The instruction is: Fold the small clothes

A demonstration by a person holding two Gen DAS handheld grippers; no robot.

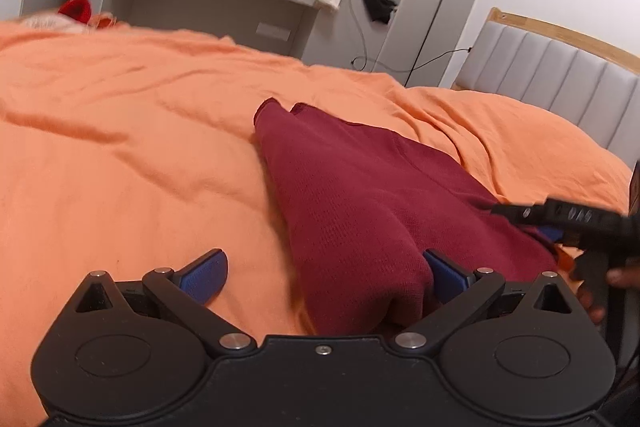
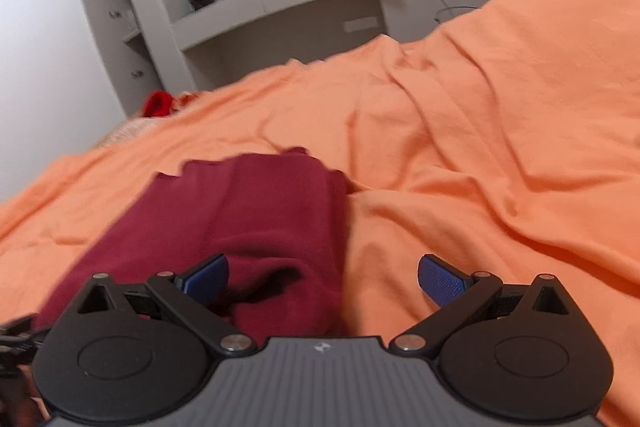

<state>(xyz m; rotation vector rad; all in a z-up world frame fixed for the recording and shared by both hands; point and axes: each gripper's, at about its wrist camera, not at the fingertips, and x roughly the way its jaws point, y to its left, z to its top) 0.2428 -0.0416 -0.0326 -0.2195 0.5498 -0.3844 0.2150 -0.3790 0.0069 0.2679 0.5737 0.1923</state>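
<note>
Left hand-held gripper straddles maroon garment's edge.

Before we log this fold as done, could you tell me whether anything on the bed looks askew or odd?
The maroon garment lies folded but uneven: its far edge shows two offset humps, and the near end is bunched. The orange bedsheet beneath is wrinkled.

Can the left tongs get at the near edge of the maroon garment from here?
Probably yes: the left tongs stand open, the maroon garment bunches between them, and nothing covers it.
</note>
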